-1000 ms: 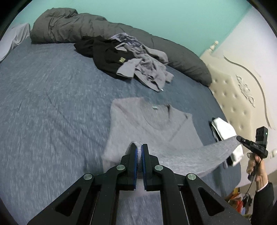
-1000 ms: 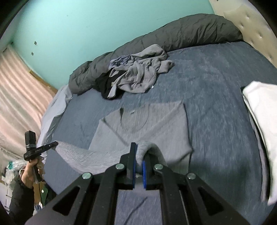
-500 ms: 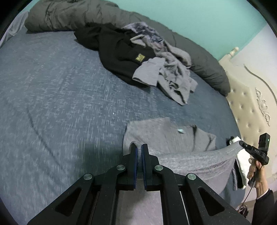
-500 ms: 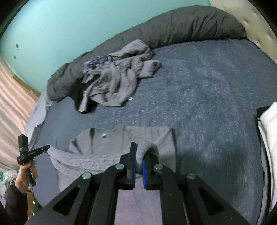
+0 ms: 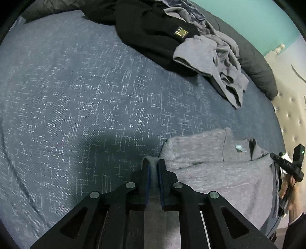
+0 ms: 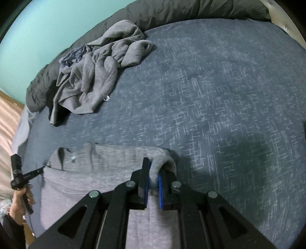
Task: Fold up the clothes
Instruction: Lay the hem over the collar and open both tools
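A grey sweater (image 5: 220,168) lies on the blue bed, its lower half folded up over the chest toward the collar. It also shows in the right wrist view (image 6: 99,172). My left gripper (image 5: 153,164) is shut on one bottom corner of the sweater, low over the bed. My right gripper (image 6: 153,170) is shut on the other bottom corner, with cloth bunched between the blue pads. Each gripper shows in the other's view, the right one (image 5: 286,164) at the far edge and the left one (image 6: 24,176) likewise.
A heap of unfolded grey and black clothes (image 5: 191,44) lies farther up the blue bedspread (image 5: 76,95), also seen in the right wrist view (image 6: 95,76). A dark duvet (image 6: 172,13) runs along the teal wall. A tufted headboard (image 5: 290,115) stands at the right.
Both grippers have carried the sweater's bottom hem forward and down toward the collar, so the lower half now lies over the upper half. Both stay shut on the corners.
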Motion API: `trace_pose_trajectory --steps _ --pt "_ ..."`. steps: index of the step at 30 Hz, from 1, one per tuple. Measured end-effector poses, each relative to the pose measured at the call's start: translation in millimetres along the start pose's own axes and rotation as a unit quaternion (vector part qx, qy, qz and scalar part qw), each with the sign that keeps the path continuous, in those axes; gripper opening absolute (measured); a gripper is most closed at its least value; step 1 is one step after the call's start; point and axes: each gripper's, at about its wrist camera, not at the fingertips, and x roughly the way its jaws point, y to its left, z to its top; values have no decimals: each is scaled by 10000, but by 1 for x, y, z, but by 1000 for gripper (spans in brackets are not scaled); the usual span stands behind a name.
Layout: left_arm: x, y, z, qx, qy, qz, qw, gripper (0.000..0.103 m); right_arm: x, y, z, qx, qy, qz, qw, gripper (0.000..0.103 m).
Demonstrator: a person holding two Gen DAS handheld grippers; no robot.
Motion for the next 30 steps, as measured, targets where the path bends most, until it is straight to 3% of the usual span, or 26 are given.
trace_pose_trajectory --steps 2,3,4,6,7,11,16,21,25,30 --pt "-13 2 2 -65 -225 30 9997 25 -8 -1 0 -55 -144 57 9999 11" --pt "-22 3 3 -134 -382 53 9992 38 -12 -1 1 -82 -215 86 9997 15" --pt "-33 6 3 -243 -574 -35 9980 40 -17 -2 1 -109 -287 115 9995 18" --pt "-47 2 1 -170 -715 -59 9973 40 -28 -3 1 -123 -463 47 9988 52" --pt "-52 -3 -2 -39 -727 -27 9973 40 -34 -4 1 -107 -560 57 9984 55" --pt "-65 -30 -17 547 -683 14 9962 40 -55 4 -4 -310 -707 10 9970 55" --pt "-49 -59 -49 1584 -255 387 9863 40 -52 33 -39 -982 -412 484 9931 55" --pt "-19 -62 -68 1861 160 607 9805 40 -14 58 -77 -1717 274 224 9845 55" --pt "-5 -60 -62 1986 109 794 9768 40 8 65 -69 -1875 385 -85 9815 55" --pt "3 -56 -41 1864 -90 898 9783 41 35 75 -60 -2068 524 -471 9758 55"
